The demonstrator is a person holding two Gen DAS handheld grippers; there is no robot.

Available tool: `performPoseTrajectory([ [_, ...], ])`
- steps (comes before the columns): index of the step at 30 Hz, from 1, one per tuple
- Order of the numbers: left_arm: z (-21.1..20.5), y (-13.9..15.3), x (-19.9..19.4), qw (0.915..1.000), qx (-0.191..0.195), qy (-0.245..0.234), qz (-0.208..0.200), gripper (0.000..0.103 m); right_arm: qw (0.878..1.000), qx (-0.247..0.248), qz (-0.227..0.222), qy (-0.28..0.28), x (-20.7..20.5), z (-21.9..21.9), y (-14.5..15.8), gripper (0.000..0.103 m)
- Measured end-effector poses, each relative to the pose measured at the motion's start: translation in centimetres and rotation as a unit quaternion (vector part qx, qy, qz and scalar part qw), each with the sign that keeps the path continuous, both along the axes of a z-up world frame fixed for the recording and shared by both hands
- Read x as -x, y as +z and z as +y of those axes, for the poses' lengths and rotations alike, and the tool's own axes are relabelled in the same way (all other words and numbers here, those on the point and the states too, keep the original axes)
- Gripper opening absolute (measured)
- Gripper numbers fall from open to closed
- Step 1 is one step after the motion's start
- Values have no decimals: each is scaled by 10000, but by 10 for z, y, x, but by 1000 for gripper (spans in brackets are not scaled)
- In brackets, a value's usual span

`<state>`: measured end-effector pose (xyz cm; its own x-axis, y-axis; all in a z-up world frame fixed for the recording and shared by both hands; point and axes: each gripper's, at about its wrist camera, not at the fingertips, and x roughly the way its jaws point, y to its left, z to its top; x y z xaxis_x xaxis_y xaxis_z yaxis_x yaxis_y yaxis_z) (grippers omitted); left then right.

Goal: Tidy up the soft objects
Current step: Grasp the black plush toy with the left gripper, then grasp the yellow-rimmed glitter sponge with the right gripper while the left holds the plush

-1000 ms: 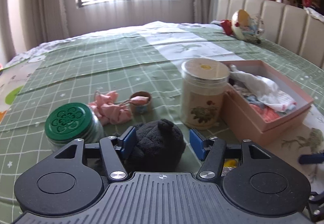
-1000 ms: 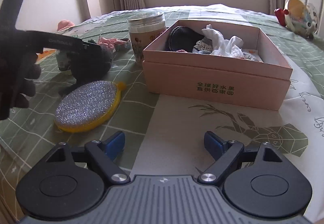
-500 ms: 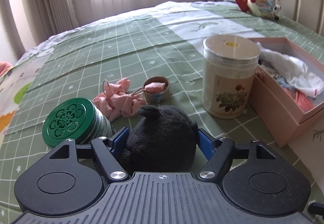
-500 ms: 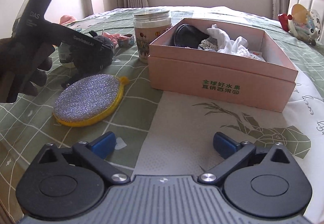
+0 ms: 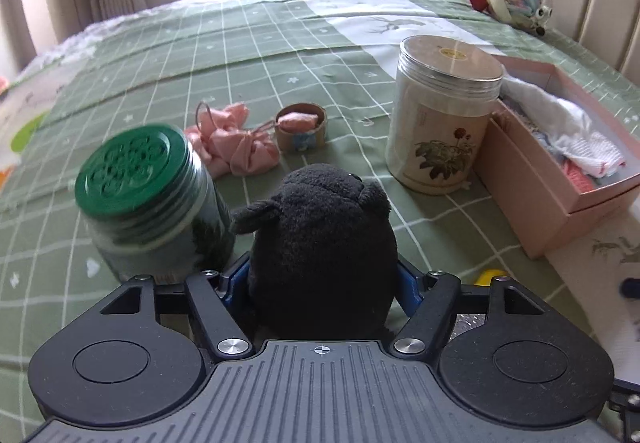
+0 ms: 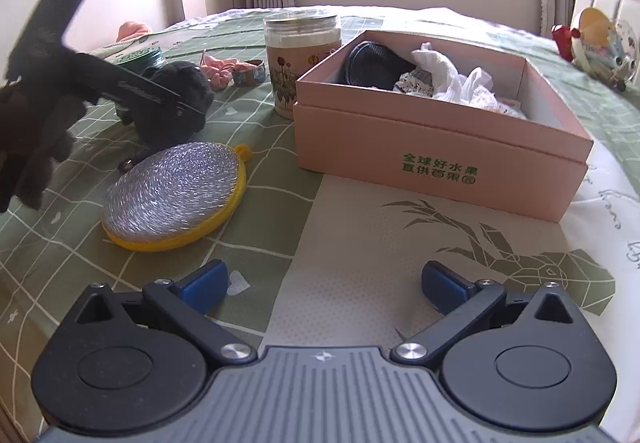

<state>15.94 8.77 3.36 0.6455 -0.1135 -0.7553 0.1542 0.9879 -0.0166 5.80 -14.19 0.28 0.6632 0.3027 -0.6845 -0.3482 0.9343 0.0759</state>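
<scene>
My left gripper (image 5: 320, 283) is shut on a black plush toy (image 5: 320, 243), held just above the green bedspread; the toy also shows in the right wrist view (image 6: 176, 99) with the left gripper on it. A pink open box (image 6: 440, 147) holds white cloth (image 6: 452, 79) and a dark item; it lies right of the toy in the left wrist view (image 5: 552, 211). A pink scrunchie (image 5: 232, 143) lies ahead. My right gripper (image 6: 322, 283) is open and empty, low over the bed in front of the box.
A green-lidded jar (image 5: 148, 203) stands just left of the toy. A tall clear jar (image 5: 440, 115) stands beside the box. A small tape roll (image 5: 302, 127) sits behind. A silver and yellow round scrubber (image 6: 176, 195) lies left of the box.
My left gripper has closed on the black plush toy and lifted it, moving forward. The right gripper has pulled back slightly and stayed open.
</scene>
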Motion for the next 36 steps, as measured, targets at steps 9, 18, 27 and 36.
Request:
performPoseTrajectory([
  [9,22,-6,51,9972,695,248,-144,74,9998,46,134,113,-4,0,0,103],
  [18,15,-21,73,9972,350,101,-650,73,9988,-470,108,35,0,-6,19,103],
  [27,29,-26,80,9919,884,207,-891,73,9951,-957,199,138,-24,20,34,91],
  [36,31,-28,85,9902,966,188,-992,73,9846,-1507,885,100,-52,32,20,69],
])
